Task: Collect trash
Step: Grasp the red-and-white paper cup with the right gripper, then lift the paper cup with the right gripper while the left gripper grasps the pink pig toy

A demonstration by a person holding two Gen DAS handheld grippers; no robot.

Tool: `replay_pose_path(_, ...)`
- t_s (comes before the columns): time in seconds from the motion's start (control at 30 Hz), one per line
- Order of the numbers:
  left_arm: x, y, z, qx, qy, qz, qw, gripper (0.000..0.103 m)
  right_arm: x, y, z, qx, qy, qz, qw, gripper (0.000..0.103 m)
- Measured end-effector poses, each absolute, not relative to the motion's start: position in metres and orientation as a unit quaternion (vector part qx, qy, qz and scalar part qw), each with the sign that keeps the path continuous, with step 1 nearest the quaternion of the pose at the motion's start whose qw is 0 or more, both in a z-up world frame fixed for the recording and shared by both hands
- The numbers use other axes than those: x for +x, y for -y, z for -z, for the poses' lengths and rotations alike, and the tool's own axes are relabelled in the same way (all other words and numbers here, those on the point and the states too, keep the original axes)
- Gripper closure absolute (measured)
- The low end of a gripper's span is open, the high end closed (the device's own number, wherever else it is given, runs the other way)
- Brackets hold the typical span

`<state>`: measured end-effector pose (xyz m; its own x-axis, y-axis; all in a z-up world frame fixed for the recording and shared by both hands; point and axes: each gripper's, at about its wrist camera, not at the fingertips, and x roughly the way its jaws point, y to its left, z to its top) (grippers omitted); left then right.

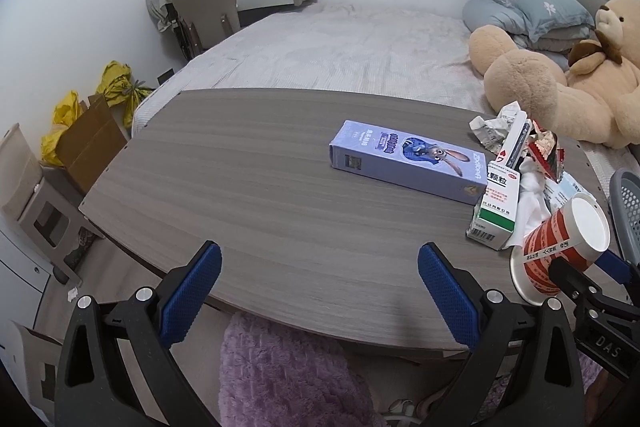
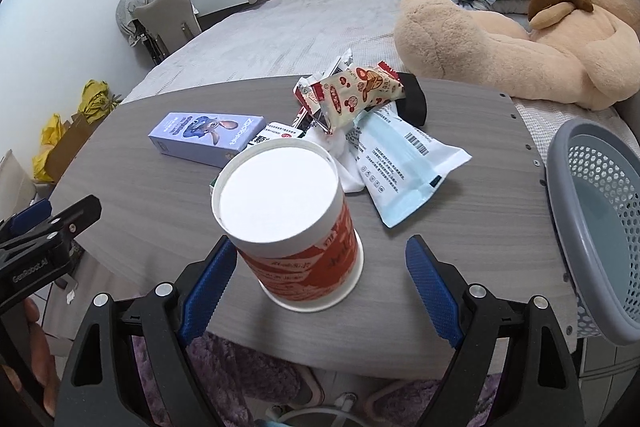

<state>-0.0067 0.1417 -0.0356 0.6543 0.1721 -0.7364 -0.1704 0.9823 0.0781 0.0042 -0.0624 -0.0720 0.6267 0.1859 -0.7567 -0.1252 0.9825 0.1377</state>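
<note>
Cup upside down between spread right tool fingers, touching left finger

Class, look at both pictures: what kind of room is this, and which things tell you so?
Most likely a bedroom. A bed with stacked pillows fills the background, a large teddy bear lies on it, and the trash sits on a table beside it.

Under both tongs lies a grey wood-grain tabletop with a matt finish. Between the right tongs' dimpled blue rubbery pads stands a red-and-white paper cup, upside down, its base flat and dull. Beyond it lie a glossy blue-white plastic pouch and a smooth lilac cardboard box. To the right stands a perforated grey plastic basket.
</note>
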Motion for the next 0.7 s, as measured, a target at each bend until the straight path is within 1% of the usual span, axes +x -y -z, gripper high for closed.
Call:
replay_pose_path(0.33,-0.001,-0.141,0.043,-0.008,-0.414,-0.081,0.907,0.006,0.019,0.055,0.082,0.028,-0.425,-0.074,0.902,0.021)
replay_pose_path(0.43,-0.001,-0.139,0.044,-0.007,-0.415,-0.077,0.906,0.006,0.018,0.055,0.081,0.027,-0.423,-0.075,0.903,0.027)
replay_pose_path(0.5,0.0,-0.137,0.044,-0.008,-0.416,-0.072,0.906,0.006,0.018,0.055,0.081,0.026,-0.423,-0.079,0.902,0.036)
replay_pose_path(0.53,0.0,-0.136,0.044,-0.008,-0.417,-0.07,0.906,0.006,0.018,0.054,0.081,0.026,-0.425,-0.082,0.901,0.039)
replay_pose_path(0.7,0.0,-0.131,0.044,-0.013,-0.421,-0.059,0.905,0.006,0.014,0.057,0.079,0.034,-0.422,-0.093,0.901,0.04)
